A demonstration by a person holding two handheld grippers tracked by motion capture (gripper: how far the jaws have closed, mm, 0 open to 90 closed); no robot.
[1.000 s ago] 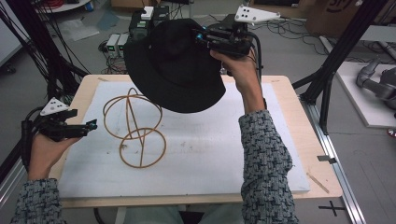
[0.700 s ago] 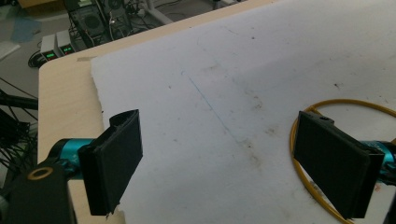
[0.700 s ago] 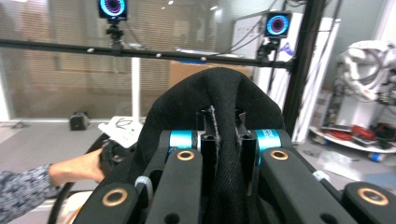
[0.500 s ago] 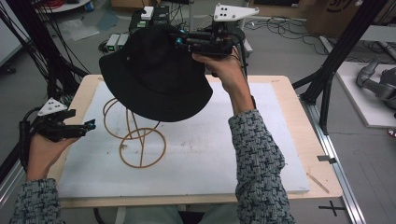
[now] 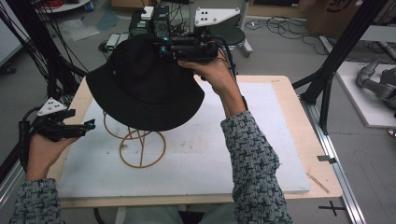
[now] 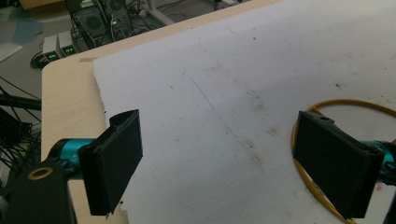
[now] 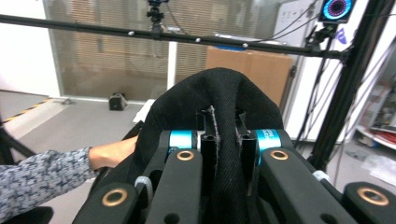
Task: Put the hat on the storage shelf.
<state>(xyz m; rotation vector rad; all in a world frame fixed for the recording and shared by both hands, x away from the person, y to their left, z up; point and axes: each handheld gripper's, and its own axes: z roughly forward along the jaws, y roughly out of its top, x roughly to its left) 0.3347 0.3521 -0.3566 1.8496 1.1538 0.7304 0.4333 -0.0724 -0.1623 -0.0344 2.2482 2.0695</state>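
A black bucket hat hangs in the air above the left half of the table, pinched at its crown by my right gripper, which is shut on it. In the right gripper view the hat's fabric is folded between the jaws of my right gripper. Under the hat stands a yellow wire stand on the white mat; its top is hidden by the brim. My left gripper hovers open at the table's left edge, left of the stand. The stand's base ring shows between the wide-apart jaws of my left gripper.
A white mat covers most of the wooden table. Black frame posts stand at the right and left. Electronics boxes and cables lie on the floor beyond the far edge.
My right gripper has carried the hat leftward and lower, so it now hangs over the wire stand and hides its top. The left gripper has stayed put.
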